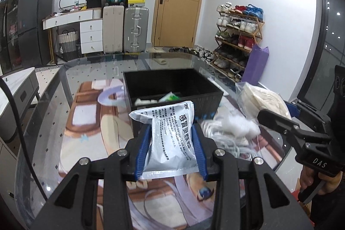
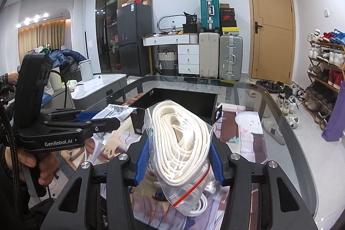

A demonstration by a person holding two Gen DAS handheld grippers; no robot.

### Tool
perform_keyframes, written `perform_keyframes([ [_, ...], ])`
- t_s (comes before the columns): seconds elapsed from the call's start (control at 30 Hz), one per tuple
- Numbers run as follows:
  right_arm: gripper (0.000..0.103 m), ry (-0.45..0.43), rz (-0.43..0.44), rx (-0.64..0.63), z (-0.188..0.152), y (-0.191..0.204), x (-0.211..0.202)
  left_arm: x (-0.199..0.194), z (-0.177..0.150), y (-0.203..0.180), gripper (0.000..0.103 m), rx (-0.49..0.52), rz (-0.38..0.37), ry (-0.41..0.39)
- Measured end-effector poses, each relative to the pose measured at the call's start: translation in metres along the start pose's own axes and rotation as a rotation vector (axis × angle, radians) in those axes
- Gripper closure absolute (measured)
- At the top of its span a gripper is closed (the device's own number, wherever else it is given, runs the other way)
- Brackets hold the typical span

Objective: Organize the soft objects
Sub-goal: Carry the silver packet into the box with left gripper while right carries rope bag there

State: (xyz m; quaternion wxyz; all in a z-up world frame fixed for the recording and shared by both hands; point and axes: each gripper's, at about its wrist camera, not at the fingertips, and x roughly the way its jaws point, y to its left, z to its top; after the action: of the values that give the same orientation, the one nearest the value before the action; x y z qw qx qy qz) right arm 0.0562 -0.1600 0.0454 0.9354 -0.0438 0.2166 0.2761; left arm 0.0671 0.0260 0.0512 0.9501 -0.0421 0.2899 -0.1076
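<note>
two grippers are each clamped on a soft packet above the glass table [image 1: 54,87]. the left gripper [image 1: 171,150] has its blue fingers [image 1: 142,150] pressed against both sides of a silver-white foil sachet [image 1: 170,137], which is puffy, creased and printed with black chinese text; the sachet stands upright between the pads, clear of the tabletop, just in front of the near wall of the black storage box [image 1: 172,87]. the right gripper [image 2: 179,156] squeezes a clear zip bag of coiled cream rope [image 2: 183,139]; the rope is thick, braided and wound in loose oval loops, and the bag's red seal strip hangs at its lower end. this bag is also lifted off the table, near the box's [image 2: 179,100] front wall, toward the table's right side. inside the box lie a few pale and green items [image 1: 163,98], too small to identify. more white cord and fluffy white stuffing [image 1: 232,126] lie on the table to the right of the box.
</note>
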Motion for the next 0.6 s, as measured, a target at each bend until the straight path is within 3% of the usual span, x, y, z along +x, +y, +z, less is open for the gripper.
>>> perform_keyframes([
  [0.6,0.054,0.017,0.014,-0.025,0.054,-0.028,0.047,0.036,0.05,0.005,0.066,0.012,0.023,-0.029],
])
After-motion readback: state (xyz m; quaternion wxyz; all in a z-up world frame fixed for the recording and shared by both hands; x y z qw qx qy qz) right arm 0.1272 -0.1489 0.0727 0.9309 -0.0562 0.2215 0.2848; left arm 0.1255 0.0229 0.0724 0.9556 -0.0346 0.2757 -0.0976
